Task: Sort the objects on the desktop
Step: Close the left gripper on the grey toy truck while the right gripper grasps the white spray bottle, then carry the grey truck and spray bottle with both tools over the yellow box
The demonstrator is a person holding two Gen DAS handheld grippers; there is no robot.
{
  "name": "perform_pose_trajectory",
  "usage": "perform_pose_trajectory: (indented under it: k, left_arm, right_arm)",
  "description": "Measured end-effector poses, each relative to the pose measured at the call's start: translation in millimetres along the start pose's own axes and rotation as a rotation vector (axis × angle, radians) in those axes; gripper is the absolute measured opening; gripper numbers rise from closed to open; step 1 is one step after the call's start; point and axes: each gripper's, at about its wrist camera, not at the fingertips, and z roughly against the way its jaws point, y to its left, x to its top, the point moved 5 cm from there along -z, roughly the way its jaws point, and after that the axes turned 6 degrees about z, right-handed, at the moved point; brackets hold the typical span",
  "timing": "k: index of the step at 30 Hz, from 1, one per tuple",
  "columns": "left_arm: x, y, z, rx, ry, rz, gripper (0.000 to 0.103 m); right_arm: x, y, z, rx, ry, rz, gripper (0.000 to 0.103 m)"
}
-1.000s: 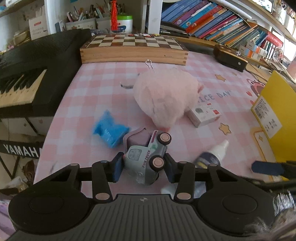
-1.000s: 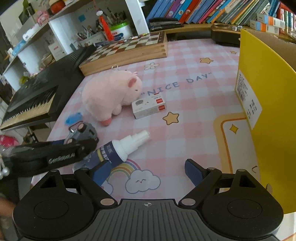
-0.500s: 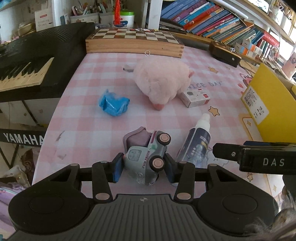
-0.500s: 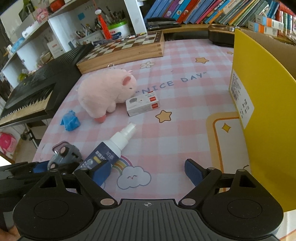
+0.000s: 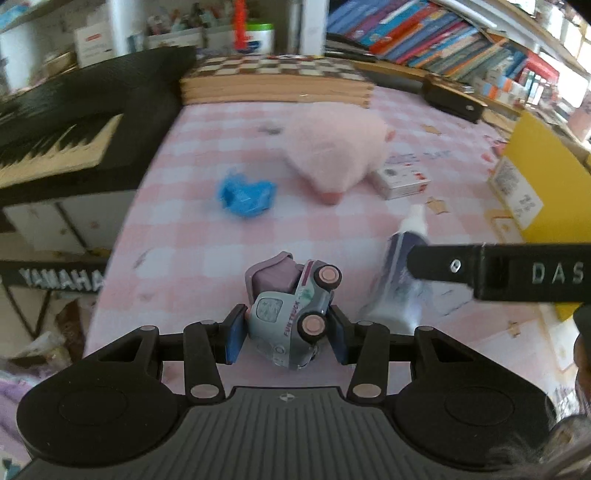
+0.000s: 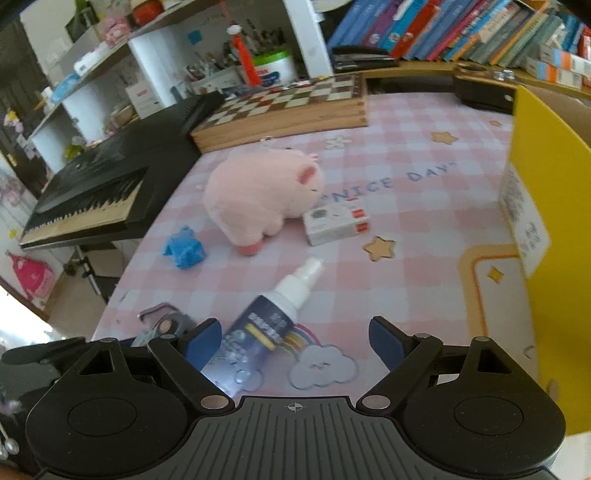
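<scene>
My left gripper (image 5: 286,339) is shut on a grey-green toy truck (image 5: 291,314) with pink wheels and a mauve tipper, held tilted above the near edge of the pink checked mat (image 5: 192,229). My right gripper (image 6: 295,343) is open and holds nothing; its left finger hangs over the base of a spray bottle (image 6: 266,325) lying on the mat, also seen as the spray bottle (image 5: 399,273) in the left view. One finger of the right gripper crosses the left view's right side. A pink plush pig (image 6: 262,199), a crumpled blue wrapper (image 6: 184,249) and a small white box (image 6: 336,223) lie farther out.
A yellow box (image 6: 546,221) stands along the right side. A wooden chessboard (image 6: 284,110) lies at the back, a black keyboard (image 6: 96,199) off the mat's left edge. Bookshelves (image 6: 461,26) run behind. The toy truck (image 6: 162,326) shows at the right view's lower left.
My left gripper has drawn back toward the near edge with the truck, so the pig and wrapper look farther off. The right gripper's finger has come into the left view. Right view shifted slightly leftward.
</scene>
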Motion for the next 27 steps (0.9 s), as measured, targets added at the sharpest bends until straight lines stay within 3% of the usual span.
perform_pose_trajectory:
  k: [4, 10, 11, 13, 17, 21, 27]
  left_arm:
    - [-6, 14, 7, 0.023, 0.001, 0.019, 0.043]
    - [-9, 12, 7, 0.034, -0.010, 0.023, 0.043]
    - [-8, 11, 7, 0.031, -0.009, 0.022, 0.043]
    - [-8, 9, 7, 0.019, -0.006, 0.018, 0.043]
    - [-9, 5, 8, -0.004, 0.004, 0.011, 0.043]
    - [-10, 3, 8, -0.007, -0.003, 0.005, 0.043]
    - [-8, 3, 4, -0.012, -0.017, -0.009, 0.043]
  right_arm:
    - [1, 14, -16, 0.003, 0.032, 0.035, 0.089]
    - [3, 34, -29, 0.021, -0.005, 0.184, 0.086]
    - [3, 36, -27, 0.034, -0.011, 0.220, 0.083]
    - [3, 39, -21, 0.036, -0.014, 0.287, 0.062]
    - [-3, 36, -7, 0.001, 0.020, 0.342, 0.046]
    - [-16, 34, -17, -0.060, 0.072, 0.358, 0.045]
    - [-16, 34, -25, -0.043, 0.015, 0.371, 0.044]
